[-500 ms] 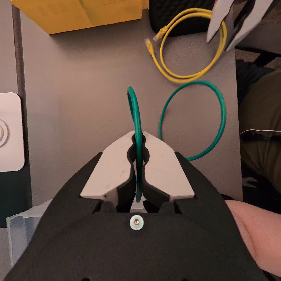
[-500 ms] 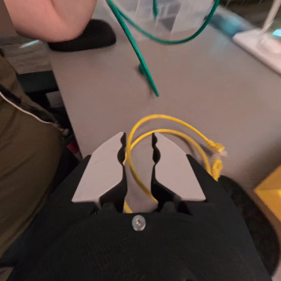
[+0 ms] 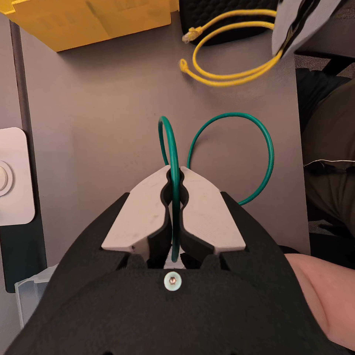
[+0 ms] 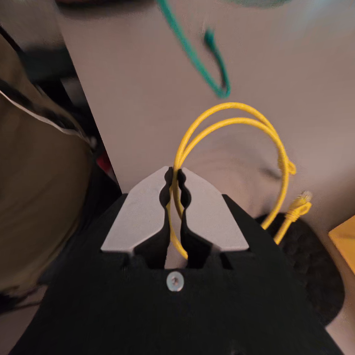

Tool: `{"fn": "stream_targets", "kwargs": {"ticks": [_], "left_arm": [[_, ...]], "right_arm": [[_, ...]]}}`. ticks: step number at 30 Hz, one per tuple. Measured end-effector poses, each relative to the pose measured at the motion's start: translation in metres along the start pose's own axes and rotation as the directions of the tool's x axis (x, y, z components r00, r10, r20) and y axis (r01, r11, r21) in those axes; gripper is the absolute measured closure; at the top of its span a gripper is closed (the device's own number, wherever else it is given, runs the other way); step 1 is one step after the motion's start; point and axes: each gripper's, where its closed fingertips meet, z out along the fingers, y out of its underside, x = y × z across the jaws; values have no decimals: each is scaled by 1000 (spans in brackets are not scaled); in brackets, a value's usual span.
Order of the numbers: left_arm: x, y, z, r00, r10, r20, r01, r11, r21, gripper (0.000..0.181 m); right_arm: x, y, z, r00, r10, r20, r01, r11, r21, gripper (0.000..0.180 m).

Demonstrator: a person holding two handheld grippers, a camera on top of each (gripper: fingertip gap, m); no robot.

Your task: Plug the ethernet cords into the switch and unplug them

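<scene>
Two ethernet cords are in play, one in each tool. The left hand-held gripper (image 3: 174, 170) has its pale fingers (image 3: 146, 209) closed tight on the green ethernet cord (image 3: 173, 153), which runs up the narrow slot between them, arcs forward past the tips, and also swings out in a wide loop to that gripper's right, over the grey surface (image 3: 107, 115). The right hand-held gripper (image 4: 174, 169) is pinched shut on the yellow ethernet cord (image 4: 230, 121): two strands pass between its fingers (image 4: 207, 211), rise ahead of the tips in a double loop and curve down to its right, where the yellow plugs (image 4: 299, 203) hang beside a black pad (image 4: 317, 269). From the left wrist view that same right gripper sits far ahead and to the right, with the yellow loops trailing from it above the surface. A yellow box (image 3: 86, 21) lies ahead and to the left of the left gripper, a white rounded device (image 3: 13, 176) at its left, and a clear plastic bin (image 3: 28, 294) low on the left. I can't see the switch in either view. The right wrist view is blurred.
</scene>
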Motion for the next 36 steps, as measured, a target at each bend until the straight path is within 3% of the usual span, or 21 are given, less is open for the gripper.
{"fn": "stream_targets", "kwargs": {"ticks": [1,3,7,10,12,15,18,21,23,25,29,33,36], "left_arm": [[0,0,0,1000,0,0,0,1000,2,179],[-1,0,-2,1000,-1,5,1,1000,7,180],[-3,1,-5,1000,-9,6,9,1000,21,180],[-3,0,-7,1000,-5,11,4,1000,31,179],[-3,0,-8,1000,-2,8,1,999,35,179],[-3,-1,-6,1000,0,7,-1,999,32,179],[-4,0,-4,1000,-1,4,1,1000,23,179],[-5,0,-2,1000,-2,4,2,1000,20,179],[-5,-2,-2,1000,-2,2,2,1000,26,179],[-5,-4,-1,1000,-1,4,1,1000,30,179],[-4,-7,0,1000,8,4,-8,999,37,179],[-3,-15,-2,999,29,17,-31,997,72,179],[2,-28,-5,999,38,-3,-37,991,130,180]], "right_arm": [[6,-20,-14,999,25,25,-28,993,116,173],[28,-56,-51,996,73,57,-88,934,346,174],[87,-100,-143,984,170,48,-156,713,684,174],[122,-113,-201,983,171,-74,-49,624,780,174],[148,-108,-217,961,183,-207,28,682,730,174],[193,-81,-207,915,173,-364,60,835,548,174],[235,-20,-164,878,151,-454,-54,974,219,174],[242,43,-112,900,90,-425,-148,983,-105,173],[236,69,-86,924,129,-361,-218,952,-217,171],[233,71,-71,930,127,-346,-212,952,-222,168],[227,32,-72,916,162,-367,-191,981,-44,153],[201,-13,-83,908,43,-417,-15,997,70,138],[136,-65,-57,951,-66,-301,131,970,204,116]]}}
